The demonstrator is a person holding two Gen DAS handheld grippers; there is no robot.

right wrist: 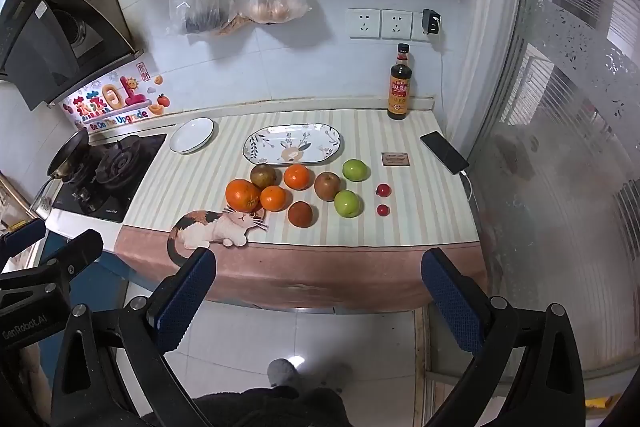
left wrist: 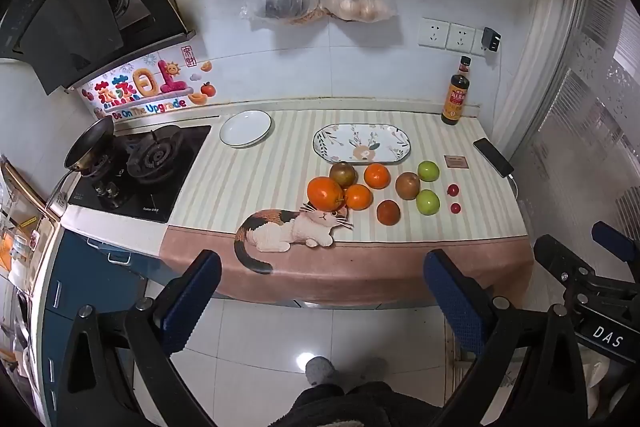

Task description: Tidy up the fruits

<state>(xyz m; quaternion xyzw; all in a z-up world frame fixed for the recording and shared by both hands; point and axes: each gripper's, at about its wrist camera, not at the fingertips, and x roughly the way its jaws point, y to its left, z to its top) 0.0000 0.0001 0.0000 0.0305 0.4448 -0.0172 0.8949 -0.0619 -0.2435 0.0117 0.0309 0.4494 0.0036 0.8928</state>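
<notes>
Fruits lie loose on the striped mat: three oranges [left wrist: 326, 193], two green apples [left wrist: 428, 202], brown-red fruits [left wrist: 407, 185] and two small red tomatoes [left wrist: 453, 190]. Behind them is an empty oval floral plate [left wrist: 362, 143] and, further left, a round white plate [left wrist: 245, 128]. The same group shows in the right wrist view, with the large orange [right wrist: 242, 193], a green apple [right wrist: 347, 203] and the oval plate [right wrist: 293, 144]. My left gripper [left wrist: 322, 291] and right gripper [right wrist: 318, 289] are both open and empty, held off the counter's front edge above the floor.
A gas hob [left wrist: 138, 167] with a pan [left wrist: 90, 145] is at the left. A dark sauce bottle [left wrist: 455, 95], a phone [left wrist: 493, 157] on a cable and a small card [left wrist: 455, 161] are at the right. Bags and scissors hang on the wall. A glass door [right wrist: 560, 147] is right.
</notes>
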